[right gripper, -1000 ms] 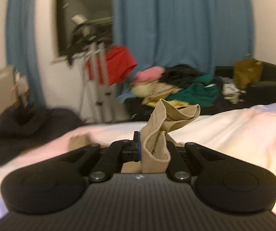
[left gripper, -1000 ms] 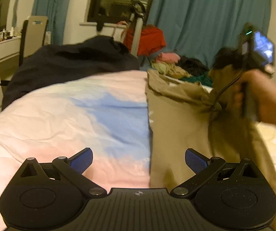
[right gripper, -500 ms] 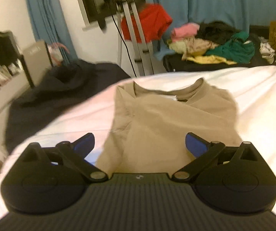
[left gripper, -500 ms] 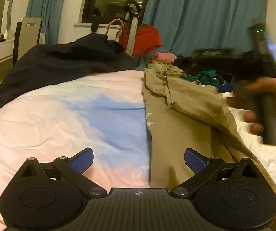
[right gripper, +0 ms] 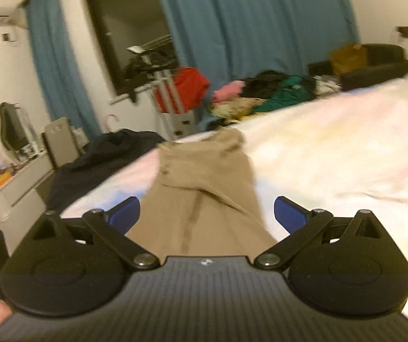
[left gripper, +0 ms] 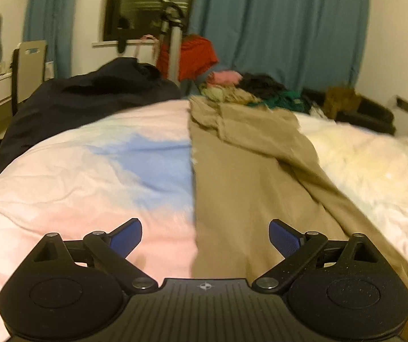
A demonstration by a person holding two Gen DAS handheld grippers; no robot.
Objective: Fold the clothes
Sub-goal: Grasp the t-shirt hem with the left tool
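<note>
Item: tan cotton T-shirt (left gripper: 249, 176), sides folded lengthwise into a strip on the pastel bed (left gripper: 90, 176). Ahead of left hand-held gripper (left gripper: 205, 235) (jaws closing, empty) and right hand-held gripper (right gripper: 206, 213) (released). Crosswise fold outstanding.

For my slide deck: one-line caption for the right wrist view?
Open right claw above a tan shirt folded lengthwise on the bed.

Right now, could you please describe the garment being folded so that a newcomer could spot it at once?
Start at the bed with its pink-and-blue cover. Lying lengthwise on it is a tan shirt, one side folded in over the middle. It is the only tan piece on the bed; the dark heap lies at the far corner.
</note>
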